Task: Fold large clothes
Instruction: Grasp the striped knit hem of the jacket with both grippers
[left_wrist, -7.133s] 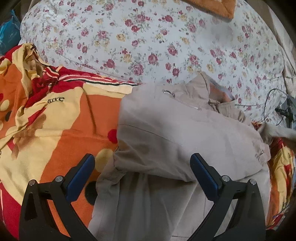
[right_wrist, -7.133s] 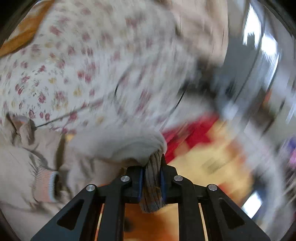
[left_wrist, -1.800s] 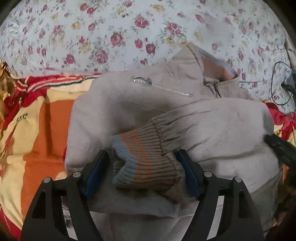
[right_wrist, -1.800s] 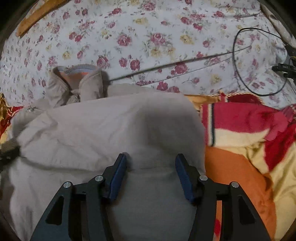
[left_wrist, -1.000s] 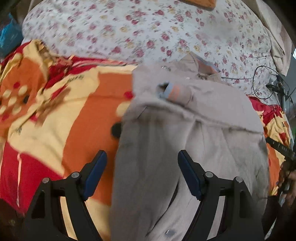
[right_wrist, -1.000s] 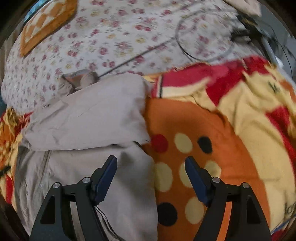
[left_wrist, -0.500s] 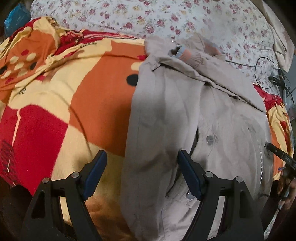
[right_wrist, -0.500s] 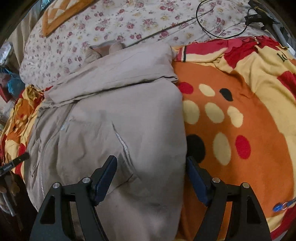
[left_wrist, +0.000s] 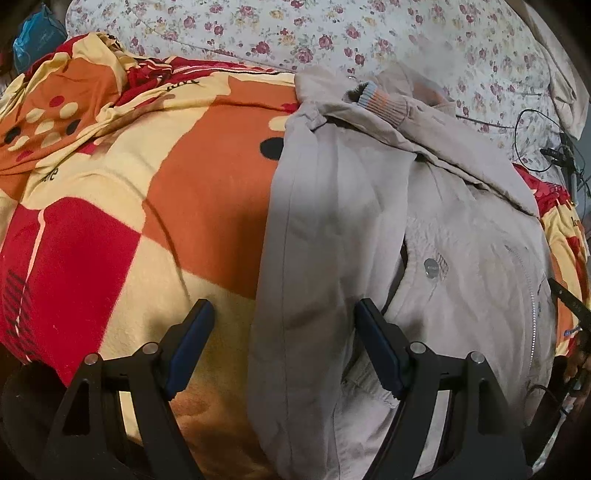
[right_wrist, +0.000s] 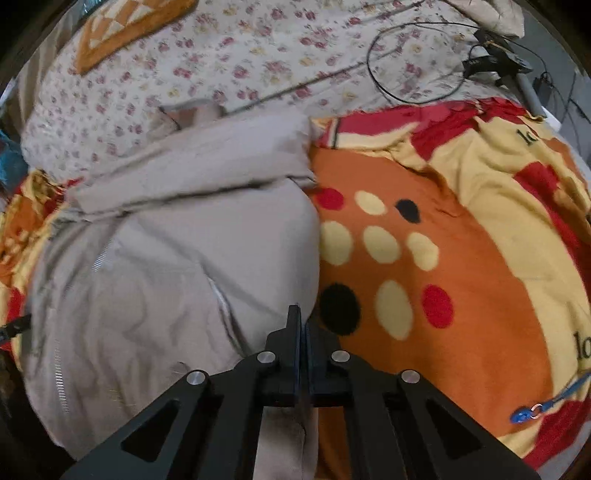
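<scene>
A beige jacket (left_wrist: 369, 221) lies on a bed, spread over an orange, red and yellow blanket (left_wrist: 147, 192), its collar end toward a flowered sheet (left_wrist: 295, 33). Both sleeves are folded across the chest; one striped knit cuff (left_wrist: 380, 101) shows near the collar. The jacket's lower hem runs out of the bottom of both views.

The left claw (left_wrist: 284, 350) is spread wide, straddling the jacket's left edge, pads clear of the cloth.

The right claw (right_wrist: 301, 332) is pressed together at the jacket's right edge. Its fingers hide the cloth there, so whether it pinches any fabric cannot be told. A black cable (right_wrist: 406, 62) loops on the sheet.
</scene>
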